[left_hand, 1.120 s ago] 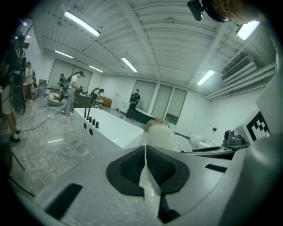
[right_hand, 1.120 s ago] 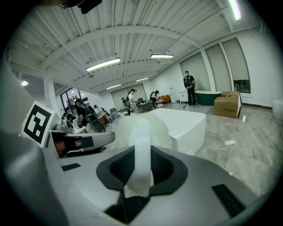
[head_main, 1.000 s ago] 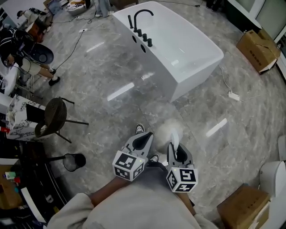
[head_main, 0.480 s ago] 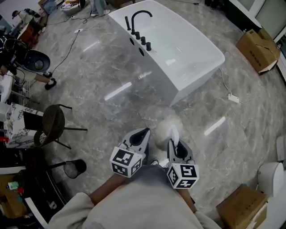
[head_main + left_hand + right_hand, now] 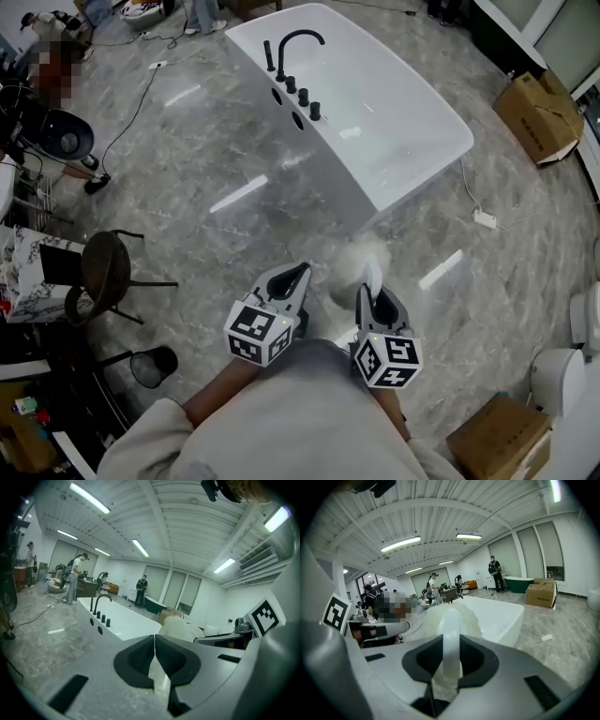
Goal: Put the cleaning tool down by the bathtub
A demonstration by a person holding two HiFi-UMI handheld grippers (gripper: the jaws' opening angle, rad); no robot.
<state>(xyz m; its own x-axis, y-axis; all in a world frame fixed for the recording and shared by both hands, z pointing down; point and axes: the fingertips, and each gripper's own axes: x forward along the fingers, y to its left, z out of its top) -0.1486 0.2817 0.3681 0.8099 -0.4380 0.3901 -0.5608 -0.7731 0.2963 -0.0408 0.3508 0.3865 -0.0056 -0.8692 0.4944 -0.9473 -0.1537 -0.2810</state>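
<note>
A white freestanding bathtub [image 5: 375,122] with a black curved tap [image 5: 298,42] stands on the grey marble floor ahead of me. My right gripper [image 5: 371,281] is shut on the translucent white handle [image 5: 451,644] of a cleaning tool whose fluffy white head [image 5: 352,266] sticks out toward the near corner of the bathtub [image 5: 497,616]. The fluffy head [image 5: 450,618] fills the middle of the right gripper view. My left gripper [image 5: 298,278] is beside it, shut with its jaws together and nothing between them. The left gripper view shows the bathtub [image 5: 119,620] and the fluffy head [image 5: 180,631] at its right.
Cardboard boxes lie at the far right [image 5: 536,112] and near right [image 5: 492,436]. A white power strip [image 5: 485,219] with its cord lies right of the tub. A dark chair [image 5: 103,267] and a small black bin [image 5: 155,366] stand at left. People stand in the far background.
Both grippers have moved forward a little toward the bathtub's near corner, the tool still held in the right one. The view has shifted forward with them.
</note>
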